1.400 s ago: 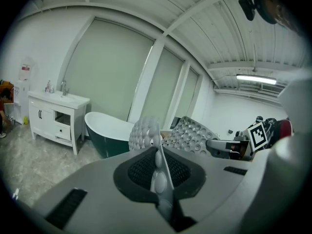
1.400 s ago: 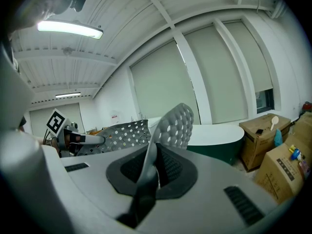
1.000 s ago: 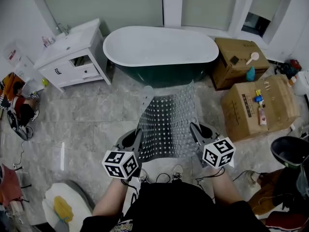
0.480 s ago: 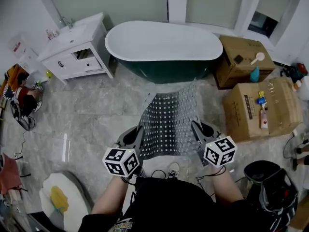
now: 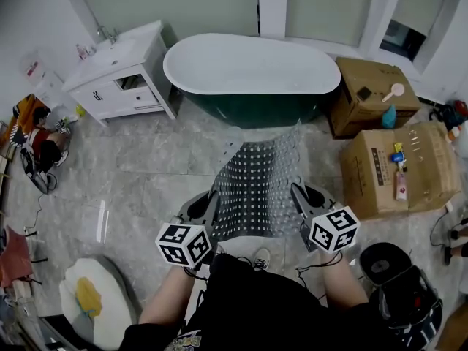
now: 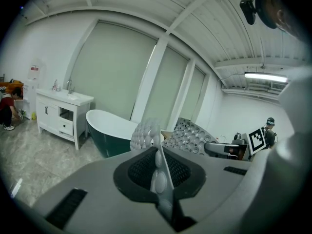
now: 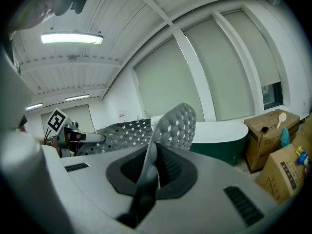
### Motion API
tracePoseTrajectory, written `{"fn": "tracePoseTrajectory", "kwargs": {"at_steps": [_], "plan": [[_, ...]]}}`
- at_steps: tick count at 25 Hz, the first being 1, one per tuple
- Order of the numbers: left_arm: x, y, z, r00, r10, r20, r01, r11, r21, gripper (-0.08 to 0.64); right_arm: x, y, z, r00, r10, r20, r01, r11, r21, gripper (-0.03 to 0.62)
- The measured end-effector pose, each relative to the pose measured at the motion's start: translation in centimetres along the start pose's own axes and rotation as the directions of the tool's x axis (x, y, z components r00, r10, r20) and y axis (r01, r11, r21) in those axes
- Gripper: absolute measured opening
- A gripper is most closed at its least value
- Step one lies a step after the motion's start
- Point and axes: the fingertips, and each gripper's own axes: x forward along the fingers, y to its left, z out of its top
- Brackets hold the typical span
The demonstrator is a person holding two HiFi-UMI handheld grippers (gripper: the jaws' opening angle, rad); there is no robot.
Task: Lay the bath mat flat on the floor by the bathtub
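Almost nothing shifts since a second ago. The left tool point(image 5: 202, 209) and right tool point(image 5: 301, 198) stay clamped on the near corners of the bath mat point(image 5: 256, 185). The mat spans between them, held above the floor point(image 5: 139, 174), its far edge towards the bathtub point(image 5: 252, 68).

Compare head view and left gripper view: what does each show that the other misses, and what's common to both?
Head view only: the person's shoes, the left marker cube and the full span of the bath mat. Left gripper view only: the ceiling light and the left hand-held gripper with its jaws shut on the mat's edge. Both: the bathtub, the white vanity, the mat and the right hand-held gripper.
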Motion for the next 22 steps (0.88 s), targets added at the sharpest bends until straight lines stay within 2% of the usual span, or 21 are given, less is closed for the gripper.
{"fn": "tracePoseTrajectory", "kwargs": {"at_steps": [11,22], "plan": [[1.8,2.7,0.8,1.000,-0.014,0.011,0.015,0.999,-0.031,0.032,2.4,-0.6,0.9,1.000,-0.030,-0.009,0.029,0.999,-0.014,0.029],[6.3,9.2,3.9,0.998,-0.064,0.022,0.065,0.996,-0.057,0.032,9.3,-1.5,2.5,0.996,-0.085,-0.017,0.085,0.996,-0.002,0.029]]}}
